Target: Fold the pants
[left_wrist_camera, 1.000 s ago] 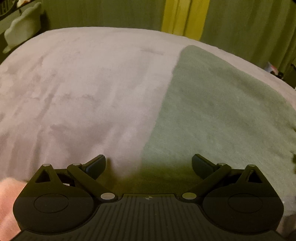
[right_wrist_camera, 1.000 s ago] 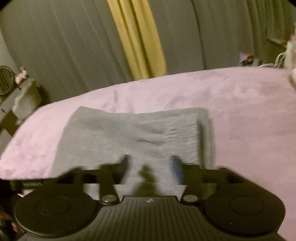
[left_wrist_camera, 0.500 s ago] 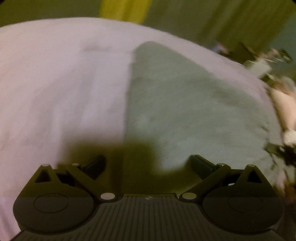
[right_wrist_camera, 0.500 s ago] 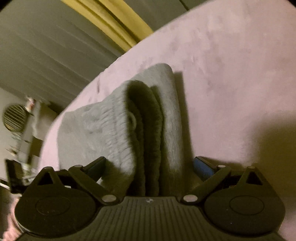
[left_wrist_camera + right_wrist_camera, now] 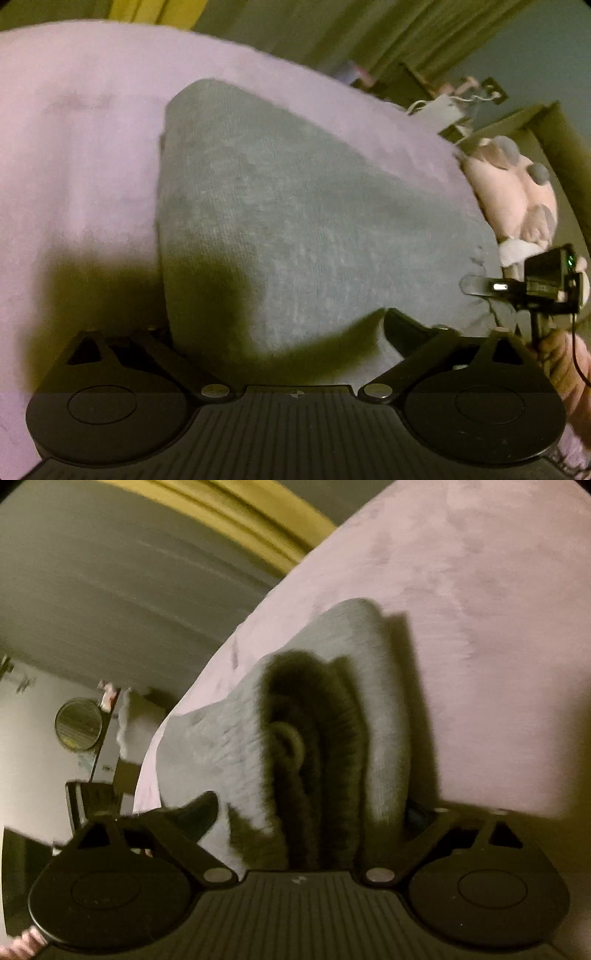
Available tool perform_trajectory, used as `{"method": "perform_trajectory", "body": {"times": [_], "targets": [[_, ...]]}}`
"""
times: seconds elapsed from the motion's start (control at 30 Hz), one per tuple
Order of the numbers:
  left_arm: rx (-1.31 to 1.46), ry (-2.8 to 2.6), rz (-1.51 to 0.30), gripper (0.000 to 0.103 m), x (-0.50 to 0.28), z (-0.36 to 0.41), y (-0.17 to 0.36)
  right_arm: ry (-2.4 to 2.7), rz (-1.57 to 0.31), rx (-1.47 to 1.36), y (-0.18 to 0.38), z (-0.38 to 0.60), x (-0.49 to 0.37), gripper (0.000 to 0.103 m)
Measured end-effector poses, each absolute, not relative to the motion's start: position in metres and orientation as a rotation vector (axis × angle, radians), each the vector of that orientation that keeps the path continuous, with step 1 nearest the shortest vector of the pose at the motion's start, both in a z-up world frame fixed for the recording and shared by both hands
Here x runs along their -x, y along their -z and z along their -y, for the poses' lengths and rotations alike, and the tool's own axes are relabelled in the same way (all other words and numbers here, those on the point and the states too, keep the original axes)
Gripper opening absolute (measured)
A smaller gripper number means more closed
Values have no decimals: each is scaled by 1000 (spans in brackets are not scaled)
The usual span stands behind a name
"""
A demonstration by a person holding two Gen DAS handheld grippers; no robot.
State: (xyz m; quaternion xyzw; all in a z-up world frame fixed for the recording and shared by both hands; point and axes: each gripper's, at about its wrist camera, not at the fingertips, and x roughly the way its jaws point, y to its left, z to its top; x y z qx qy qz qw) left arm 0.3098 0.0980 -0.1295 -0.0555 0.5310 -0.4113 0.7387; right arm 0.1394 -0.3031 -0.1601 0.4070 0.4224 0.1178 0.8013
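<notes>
The grey pants [image 5: 295, 206] lie folded on a pale pink blanket [image 5: 74, 155] that covers the bed; in the left wrist view their long axis runs from the near edge, by the left gripper [image 5: 280, 328], up and away to a rounded far end near the top middle, with the straight left edge almost upright in the picture and the right edge slanting down toward the right; in the right wrist view the same garment [image 5: 221, 746] is seen end-on, its layers stacked and curling, the ribbed waistband facing the camera with dark folds between the layers and a loop of drawstring showing in the gap; the fabric is a soft heathered knit, smooth on top and a little blurred; the left gripper's jaws are closing, set astride the near corner of the pants, the cloth between them but the pads not plainly pressing on it; the right gripper [image 5: 314, 812] also has its jaws closing, the thick stack of layers between its fingers, the left finger [image 5: 199, 812] still standing off from the cloth; a pink plush toy [image 5: 517, 192] lies past the bed's right edge, and the other gripper shows there in a person's hand [image 5: 554, 354]; curtains [image 5: 110, 572] hang behind
</notes>
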Motion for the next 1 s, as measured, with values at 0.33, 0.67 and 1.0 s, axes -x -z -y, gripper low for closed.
{"method": "perform_trajectory", "body": {"times": [0.33, 0.67, 1.0], "targets": [[178, 842, -1116, 77, -320, -71, 137, -232, -933, -842, 158, 285, -158, 82], [134, 816, -1026, 29, -315, -75, 84, -246, -802, -815, 106, 279, -155, 57], [130, 679, -923, 32, -382, -64, 49, -260, -726, -800, 82, 286, -241, 57]]}}
